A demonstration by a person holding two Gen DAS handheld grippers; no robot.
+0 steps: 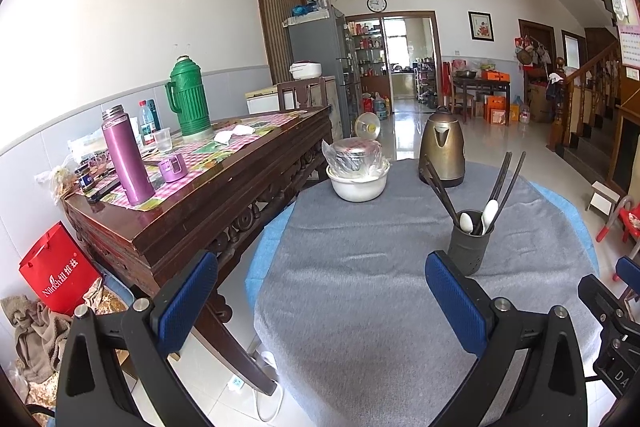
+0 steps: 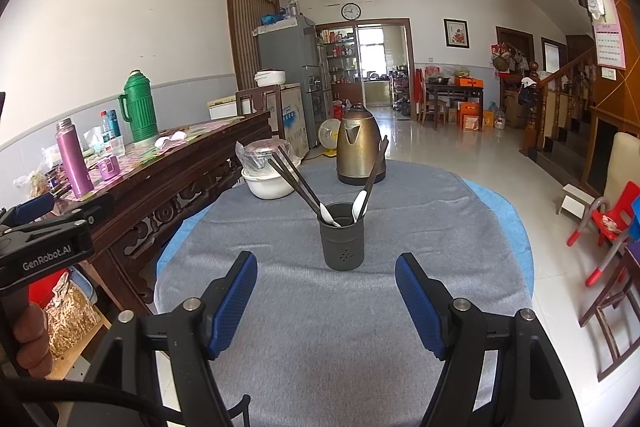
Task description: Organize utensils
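A dark grey utensil holder stands upright on the grey cloth of the round table. Dark chopsticks and white spoons stick out of it. My right gripper hovers just in front of the holder, open, nothing between its blue pads. In the left wrist view the same holder sits ahead and to the right, with its chopsticks leaning out. My left gripper is open and empty over the table's near left side.
A brass kettle and a white bowl holding a wrapped steel pot stand at the table's far side. A wooden sideboard with a purple flask and green thermos runs along the left. Red child chairs stand at right.
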